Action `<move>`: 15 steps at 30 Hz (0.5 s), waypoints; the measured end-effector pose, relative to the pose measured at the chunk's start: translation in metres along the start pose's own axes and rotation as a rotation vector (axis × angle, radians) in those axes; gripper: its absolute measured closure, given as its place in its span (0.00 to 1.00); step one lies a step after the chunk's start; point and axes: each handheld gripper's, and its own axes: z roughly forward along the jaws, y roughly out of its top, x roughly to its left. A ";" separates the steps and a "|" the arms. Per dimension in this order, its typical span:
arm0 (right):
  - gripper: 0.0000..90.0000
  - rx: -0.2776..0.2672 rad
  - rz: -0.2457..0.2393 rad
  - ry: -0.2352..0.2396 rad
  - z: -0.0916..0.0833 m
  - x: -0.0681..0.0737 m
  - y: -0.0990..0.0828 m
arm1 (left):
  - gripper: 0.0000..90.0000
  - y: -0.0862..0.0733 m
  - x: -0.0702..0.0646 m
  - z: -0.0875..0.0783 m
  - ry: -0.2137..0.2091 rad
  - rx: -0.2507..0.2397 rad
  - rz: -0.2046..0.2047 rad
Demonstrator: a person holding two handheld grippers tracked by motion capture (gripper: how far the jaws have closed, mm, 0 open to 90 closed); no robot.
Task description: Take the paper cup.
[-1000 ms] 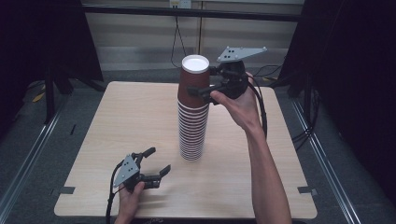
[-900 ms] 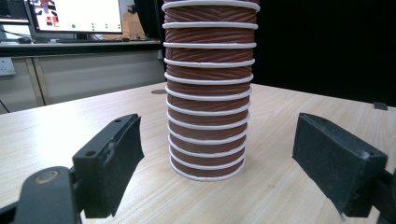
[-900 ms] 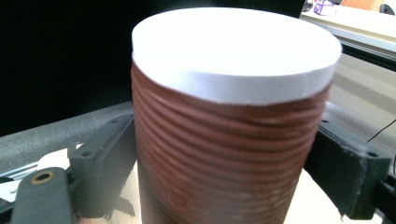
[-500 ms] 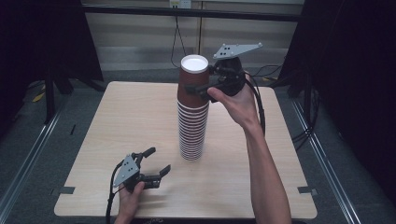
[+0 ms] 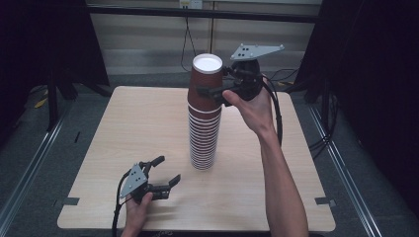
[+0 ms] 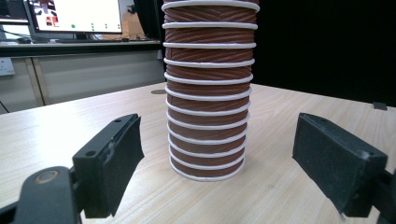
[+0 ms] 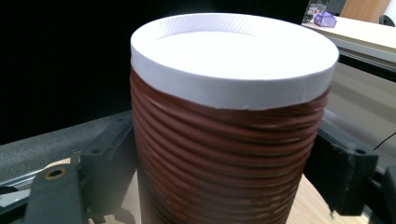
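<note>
A tall stack of upside-down brown ribbed paper cups (image 5: 202, 140) stands on the middle of the wooden table (image 5: 128, 123). My right gripper (image 5: 206, 92) is held high and shut on the top cup (image 5: 203, 79), which sits raised on the stack. In the right gripper view that cup (image 7: 229, 140), with its white base up, fills the gap, and the pads (image 7: 109, 158) press its sides. My left gripper (image 5: 168, 169) rests open near the table's front left, aimed at the stack's base (image 6: 208, 140). Nothing lies between its pads (image 6: 116, 154).
Dark frame posts stand at both sides of the table. Cables (image 5: 188, 34) hang behind it and floor rails (image 5: 29, 168) run along it. A monitor (image 6: 74, 14) sits on a bench far behind the stack. Bare tabletop spreads left of the stack.
The right gripper has risen slightly with the top cup, which now stands a little higher on the stack. The left gripper has stayed put.
</note>
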 end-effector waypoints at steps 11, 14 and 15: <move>0.20 -0.064 0.005 0.002 -0.007 0.000 0.005 | 0.17 0.000 0.000 0.000 0.001 0.000 0.000; 0.21 -0.081 0.008 0.001 -0.009 0.001 0.006 | 0.17 0.000 0.000 0.000 0.001 0.000 0.000; 0.21 -0.081 0.008 0.001 -0.009 0.001 0.006 | 0.17 0.000 0.000 0.000 0.001 0.000 0.000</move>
